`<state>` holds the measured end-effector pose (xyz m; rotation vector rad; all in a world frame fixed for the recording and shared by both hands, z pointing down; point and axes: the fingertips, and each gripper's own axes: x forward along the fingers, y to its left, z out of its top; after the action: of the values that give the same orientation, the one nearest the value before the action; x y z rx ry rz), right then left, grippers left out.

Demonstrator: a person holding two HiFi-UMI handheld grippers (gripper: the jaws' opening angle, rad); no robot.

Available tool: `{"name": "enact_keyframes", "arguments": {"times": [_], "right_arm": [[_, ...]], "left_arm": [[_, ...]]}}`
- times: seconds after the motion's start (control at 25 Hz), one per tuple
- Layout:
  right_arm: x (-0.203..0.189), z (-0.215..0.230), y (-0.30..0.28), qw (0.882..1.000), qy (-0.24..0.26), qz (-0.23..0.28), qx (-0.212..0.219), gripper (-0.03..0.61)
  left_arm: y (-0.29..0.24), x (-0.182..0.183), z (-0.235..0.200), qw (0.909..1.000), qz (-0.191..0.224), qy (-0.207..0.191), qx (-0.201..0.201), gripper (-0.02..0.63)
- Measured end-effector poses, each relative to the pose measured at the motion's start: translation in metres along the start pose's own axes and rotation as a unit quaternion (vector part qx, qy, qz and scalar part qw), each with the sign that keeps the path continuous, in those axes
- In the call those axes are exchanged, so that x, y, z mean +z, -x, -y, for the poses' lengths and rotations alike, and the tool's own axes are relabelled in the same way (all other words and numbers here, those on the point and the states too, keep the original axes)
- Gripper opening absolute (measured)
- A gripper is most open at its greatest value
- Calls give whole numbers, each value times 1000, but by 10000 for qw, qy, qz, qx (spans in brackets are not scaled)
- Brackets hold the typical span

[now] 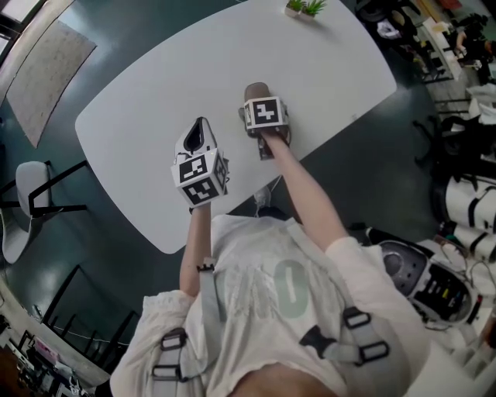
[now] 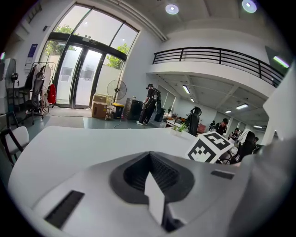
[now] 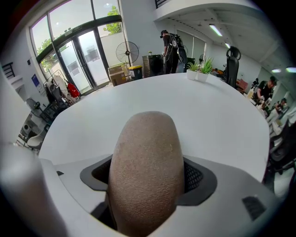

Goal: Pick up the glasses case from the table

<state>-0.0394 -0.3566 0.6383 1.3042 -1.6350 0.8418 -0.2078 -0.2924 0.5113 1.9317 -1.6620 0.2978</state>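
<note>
Listing first the task's own thing: we record the glasses case (image 3: 145, 171), brown and pebble-grained. It is clamped between the jaws of the right gripper (image 1: 264, 116), which we hold over the table (image 1: 155, 93) near its near edge. The case's rounded end juts past the jaws toward the table's middle. We cannot tell whether it hangs clear of the tabletop. Left gripper (image 1: 200, 159): jaws pressed together on nothing, raised above the table's near edge, just beside the right one. Risks, as we judge them: the shell is rounded and much of its length sticks out beyond the grip, so a slackened clamp or a quick swing could let it pivot or slide out and drop onto the table. A harder squeeze might dent the shell or spring it open. The idle left gripper sits near enough to knock the case if the two drift together. Surroundings: potted plant (image 1: 304, 8) at the table's far edge, well apart from both grippers. A chair (image 1: 27, 182) stands off the table's left end and a pale mat (image 1: 48, 70) lies on the floor beyond it. A floor fan (image 3: 127, 50) and standing people are far past the table. We see nothing on the table blocking an upward lift.
</note>
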Motion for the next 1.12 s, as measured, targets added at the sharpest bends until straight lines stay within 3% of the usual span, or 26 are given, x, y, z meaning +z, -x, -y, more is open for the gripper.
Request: {"name": "enact_keyframes", "arguments": {"times": [0.12, 0.52, 0.84, 1.12], "right_arm": [[1, 2, 11, 9998, 103, 155, -2, 385], [13, 13, 103, 9891, -163, 1436, 293, 385], [3, 36, 175, 9689, -145, 2392, 615, 385], [-20, 65, 224, 9457, 12, 3219, 455, 385]], "left_arm": [[4, -2, 2, 9999, -60, -99, -46, 3], [29, 3, 2, 9995, 123, -279, 5, 3], [30, 28, 59, 9962, 454, -723, -155, 3], [41, 34, 96, 9917, 674, -1079, -193, 3]]}}
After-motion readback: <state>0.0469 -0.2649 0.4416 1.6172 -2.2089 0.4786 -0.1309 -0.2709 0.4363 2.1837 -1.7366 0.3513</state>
